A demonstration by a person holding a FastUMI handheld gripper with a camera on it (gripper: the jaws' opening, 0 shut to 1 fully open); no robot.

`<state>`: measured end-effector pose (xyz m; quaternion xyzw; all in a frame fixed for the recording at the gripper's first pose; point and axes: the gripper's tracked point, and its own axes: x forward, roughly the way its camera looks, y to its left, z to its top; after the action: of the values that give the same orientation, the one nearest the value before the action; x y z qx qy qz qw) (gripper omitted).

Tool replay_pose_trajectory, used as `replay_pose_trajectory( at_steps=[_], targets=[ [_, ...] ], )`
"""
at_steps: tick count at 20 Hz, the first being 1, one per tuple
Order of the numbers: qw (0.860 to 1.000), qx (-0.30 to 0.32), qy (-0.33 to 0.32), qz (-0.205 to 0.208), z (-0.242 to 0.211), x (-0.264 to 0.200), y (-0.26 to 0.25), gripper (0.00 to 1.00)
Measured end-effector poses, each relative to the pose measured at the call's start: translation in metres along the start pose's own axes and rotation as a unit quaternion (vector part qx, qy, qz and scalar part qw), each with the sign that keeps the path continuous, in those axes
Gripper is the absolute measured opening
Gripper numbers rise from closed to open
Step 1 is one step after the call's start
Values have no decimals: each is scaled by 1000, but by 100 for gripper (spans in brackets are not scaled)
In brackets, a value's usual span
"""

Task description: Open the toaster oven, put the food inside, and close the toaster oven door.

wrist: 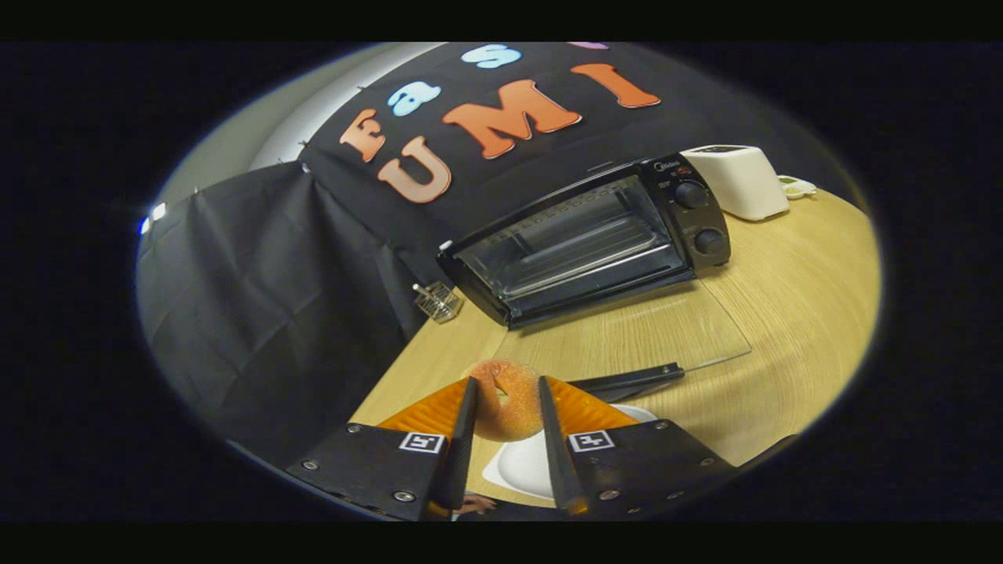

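A sugared orange doughnut (508,398) sits between my two fingers, and my gripper (506,401) is shut on it, holding it above a white plate (523,468). Beyond the fingers stands the black toaster oven (595,239) with two knobs on its right side. Its glass door (635,333) is folded down flat onto the wooden table (791,313), the dark handle (631,382) nearest to me. The oven's cavity shows a wire rack inside.
A white toaster (740,180) stands to the right of the oven at the back, with a small pale object (798,186) beside it. A small wire basket (437,301) sits at the oven's left corner. Black cloth walls the booth behind and to the left.
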<state>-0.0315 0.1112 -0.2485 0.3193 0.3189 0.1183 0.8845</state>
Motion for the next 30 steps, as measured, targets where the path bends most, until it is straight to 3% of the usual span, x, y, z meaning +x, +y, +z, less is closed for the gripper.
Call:
replay_pose_trajectory(
  at_steps=[5,10,16,21,26,30],
  targets=[
    [995,93,-18,21,32,33,-6,43],
    [989,140,-46,21,71,62,-16,43],
    [989,128,-67,-21,101,101,-33,43],
    [985,155,-70,-30,106,130,-40,43],
    [986,119,-105,-53,118,143,-53,43],
    [985,128,-110,-46,122,155,-51,43]
  ],
)
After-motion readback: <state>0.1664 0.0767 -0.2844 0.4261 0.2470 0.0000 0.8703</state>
